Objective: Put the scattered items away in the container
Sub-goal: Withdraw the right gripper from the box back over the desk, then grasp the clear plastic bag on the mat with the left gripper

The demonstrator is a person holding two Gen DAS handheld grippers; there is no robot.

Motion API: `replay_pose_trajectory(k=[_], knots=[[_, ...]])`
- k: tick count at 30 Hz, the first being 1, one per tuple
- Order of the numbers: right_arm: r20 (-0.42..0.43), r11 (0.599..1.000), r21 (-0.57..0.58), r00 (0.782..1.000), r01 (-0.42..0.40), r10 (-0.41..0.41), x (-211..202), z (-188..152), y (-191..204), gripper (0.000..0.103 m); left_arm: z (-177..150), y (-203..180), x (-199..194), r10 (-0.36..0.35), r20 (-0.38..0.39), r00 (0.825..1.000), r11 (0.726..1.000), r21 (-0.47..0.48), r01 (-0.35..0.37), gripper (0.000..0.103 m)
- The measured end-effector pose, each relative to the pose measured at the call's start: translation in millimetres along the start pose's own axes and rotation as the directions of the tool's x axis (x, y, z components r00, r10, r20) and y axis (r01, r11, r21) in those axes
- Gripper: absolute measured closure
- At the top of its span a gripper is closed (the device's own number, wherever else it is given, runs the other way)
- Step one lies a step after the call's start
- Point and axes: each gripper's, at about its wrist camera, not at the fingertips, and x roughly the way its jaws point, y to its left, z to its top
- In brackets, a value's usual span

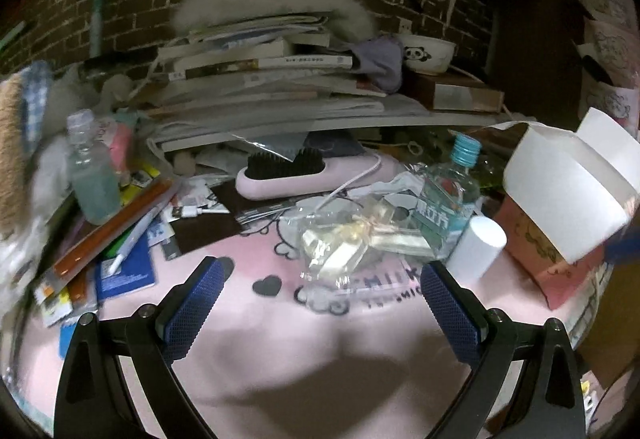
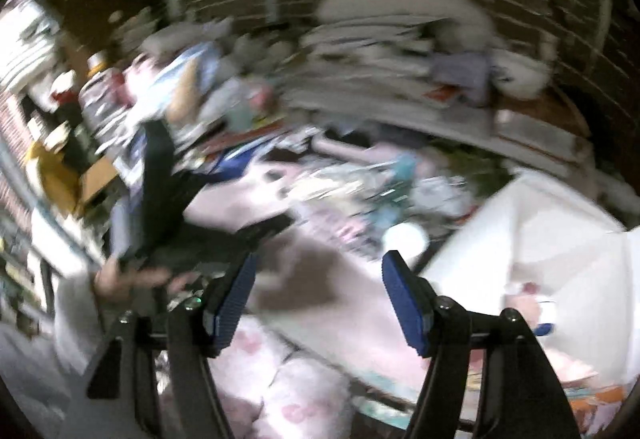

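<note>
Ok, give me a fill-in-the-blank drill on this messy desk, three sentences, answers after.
1. The bowl beside the book stack shows a ____ face.
2. The hairbrush has a pink body and ____ bristles.
3. The clear bottle lying next to the white cylinder has a ____ cap.

Missing words: panda; black; blue

A panda bowl tops what looks like stacked books.

The black left gripper with blue ribbed pads points downward, jaws wide apart, nothing between. The matching right gripper stands likewise parted and empty.
</note>
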Motion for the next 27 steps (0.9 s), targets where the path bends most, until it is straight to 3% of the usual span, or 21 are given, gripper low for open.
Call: replay_pose_trajectory(k=[3,8,11,18,19,23,27], knots=[[-0.034,0.999,-0.014,0.998,-0.05,0.049,21.3,-23.2,12.3,0.038,9.4,-1.4,10.5,-0.009,-0.007,1.0,1.0,0.001,0.009,0.005],[-0.091,0.997,0.027,0.993,-0.066,0.068,63.1,-50.2,3.8,0.038,25.7,-12.0,28.7,-0.019,-0.023,1.0,0.999,0.043,0.02,0.005],[-0.108,0.991,0.078,0.987,-0.106,0.114,69.9,-58.6,-6.8,0.038,31.5,-18.6,40.2,-0.008,-0.042,0.999,0.998,0.067,0.01,0.005],[-0.118,0.985,0.122,0.984,-0.118,0.132,70.2,-68.5,-18.3,0.038,29.3,-28.7,56.1,-0.005,-0.086,0.996,0.997,0.079,0.011,0.006],[-0.121,0.985,0.123,0.983,-0.122,0.137,71.2,-70.1,-18.7,0.038,28.0,-29.1,57.7,-0.005,-0.091,0.996,0.997,0.077,0.012,0.007],[-0.122,0.982,0.135,0.981,-0.135,0.151,72.2,-72.7,-19.9,0.038,24.7,-29.3,64.4,-0.01,-0.128,0.992,0.997,0.069,0.019,0.028],[-0.123,0.978,0.147,0.978,-0.148,0.167,72.5,-73.1,-20.5,0.038,21.7,-31.8,65.1,0.009,-0.123,0.992,0.995,0.095,0.002,0.032]])
